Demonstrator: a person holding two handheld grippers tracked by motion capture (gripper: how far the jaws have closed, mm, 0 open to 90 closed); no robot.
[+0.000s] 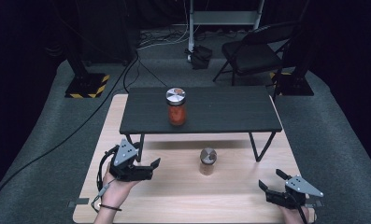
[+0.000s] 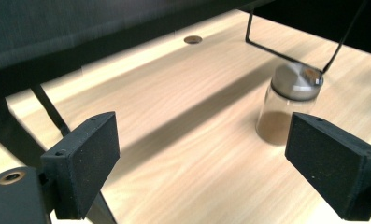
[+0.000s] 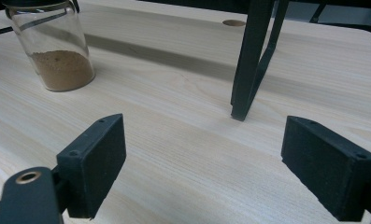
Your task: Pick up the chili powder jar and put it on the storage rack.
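Two jars stood in the high view: one with red contents [image 1: 175, 107] on the black shelf [image 1: 230, 112] at upper centre, and a brown-powder jar [image 1: 207, 161] on the wooden table [image 1: 174, 196] below it, near the middle of the frame. The work in hand looked like a pickup of the lower jar, and it had barely begun.

At lower left, the left gripper [image 1: 151, 167] hung above the table with its jaws spread and nothing between them, pointing toward the brown-powder jar but apart from it. In the left gripper view that jar [image 2: 290, 105] sat upright at right of centre, beyond the pads [image 2: 87, 163] and closer to the right one, untouched.

At the lower right corner, the right gripper [image 1: 272, 181] rested low by the table edge, jaws likewise released and empty. Its own view showed the jar [image 3: 54, 51] at upper left, well off, and a shelf leg [image 3: 248, 60] ahead.

Left to do, by my reading: close the gap, bracket the jar, clamp, lift, and probably set it somewhere, perhaps on the shelf.
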